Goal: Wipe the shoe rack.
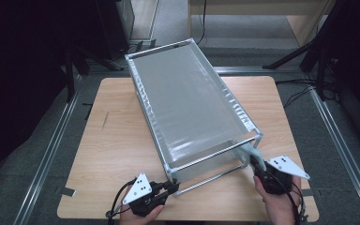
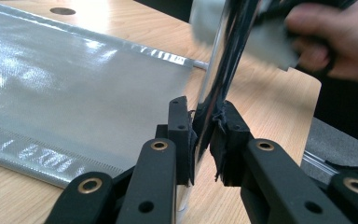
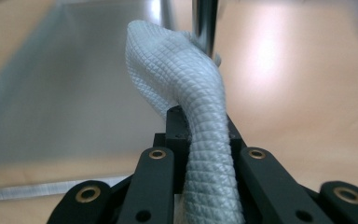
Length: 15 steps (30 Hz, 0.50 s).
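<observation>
A: Start at the left gripper (image 2: 204,135). What is it doing?

B: Its black jaws are pinched tight on a shiny metal post (image 2: 213,79), a round chrome tube at the near corner of the frame (image 1: 191,112). Frayed dark threads hang off the jaw pads.

A: And the right gripper (image 3: 205,126)?

B: Closed on a pale grey-green cloth (image 3: 193,93) with a quilted, diamond-grid weave. The cloth rises in a soft hump and presses against another chrome tube (image 3: 204,23).

A: Where does all this sit?

B: From the high view, the frame is a long box of thin metal rods skinned in frosted, translucent plastic sheet, lying slantwise on a light wooden table (image 1: 112,140). The left gripper (image 1: 168,187) meets its near left corner; the right gripper (image 1: 258,168) holds the cloth (image 1: 255,157) at its near right corner.

A: Anything the close views add?

B: The left gripper view shows the sheet's glossy, ribbed edge strip and, blurred beyond, the other hand (image 2: 340,42). The cloth's weave is legible in the right gripper view; from above it is just a pale smear. Whether the cloth wraps the tube or merely leans on it, I can't say.
</observation>
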Tool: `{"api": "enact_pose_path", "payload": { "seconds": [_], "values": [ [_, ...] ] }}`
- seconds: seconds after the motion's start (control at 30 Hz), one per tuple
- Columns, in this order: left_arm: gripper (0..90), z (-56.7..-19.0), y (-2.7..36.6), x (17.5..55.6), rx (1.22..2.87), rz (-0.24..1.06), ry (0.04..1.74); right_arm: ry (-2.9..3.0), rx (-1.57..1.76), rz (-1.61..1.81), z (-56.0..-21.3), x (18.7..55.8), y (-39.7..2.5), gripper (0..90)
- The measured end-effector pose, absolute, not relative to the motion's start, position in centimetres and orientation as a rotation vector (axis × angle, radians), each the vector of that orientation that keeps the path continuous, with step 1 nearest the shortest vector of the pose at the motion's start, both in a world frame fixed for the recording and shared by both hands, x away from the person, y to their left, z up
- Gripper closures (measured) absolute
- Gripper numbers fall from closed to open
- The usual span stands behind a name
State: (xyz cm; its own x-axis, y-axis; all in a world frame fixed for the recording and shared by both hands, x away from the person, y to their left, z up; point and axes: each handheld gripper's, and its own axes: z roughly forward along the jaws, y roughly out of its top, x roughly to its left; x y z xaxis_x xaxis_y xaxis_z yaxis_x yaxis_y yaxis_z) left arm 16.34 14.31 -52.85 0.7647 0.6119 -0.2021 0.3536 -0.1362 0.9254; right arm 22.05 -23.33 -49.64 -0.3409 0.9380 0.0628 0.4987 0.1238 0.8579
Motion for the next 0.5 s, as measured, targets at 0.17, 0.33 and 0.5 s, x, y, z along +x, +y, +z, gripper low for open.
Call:
{"api": "enact_pose_path", "payload": {
  "seconds": [0.17, 0.33, 0.5],
  "values": [
    [79.0, -52.8, 14.3, 16.3, 1.750, 0.266, 0.760, 2.081, 1.508, 1.060, -53.2, 23.6, -24.4, 80.6],
    [79.1, -52.8, 14.3, 16.4, 1.757, 0.267, 0.754, 2.078, 1.503, 1.045, -52.4, 23.5, -25.3, 80.9],
    [79.0, -52.8, 14.7, 16.5, 1.753, 0.271, 0.764, 1.877, 1.585, 1.049, -51.0, 23.1, -28.7, 81.2]
  ]
}}
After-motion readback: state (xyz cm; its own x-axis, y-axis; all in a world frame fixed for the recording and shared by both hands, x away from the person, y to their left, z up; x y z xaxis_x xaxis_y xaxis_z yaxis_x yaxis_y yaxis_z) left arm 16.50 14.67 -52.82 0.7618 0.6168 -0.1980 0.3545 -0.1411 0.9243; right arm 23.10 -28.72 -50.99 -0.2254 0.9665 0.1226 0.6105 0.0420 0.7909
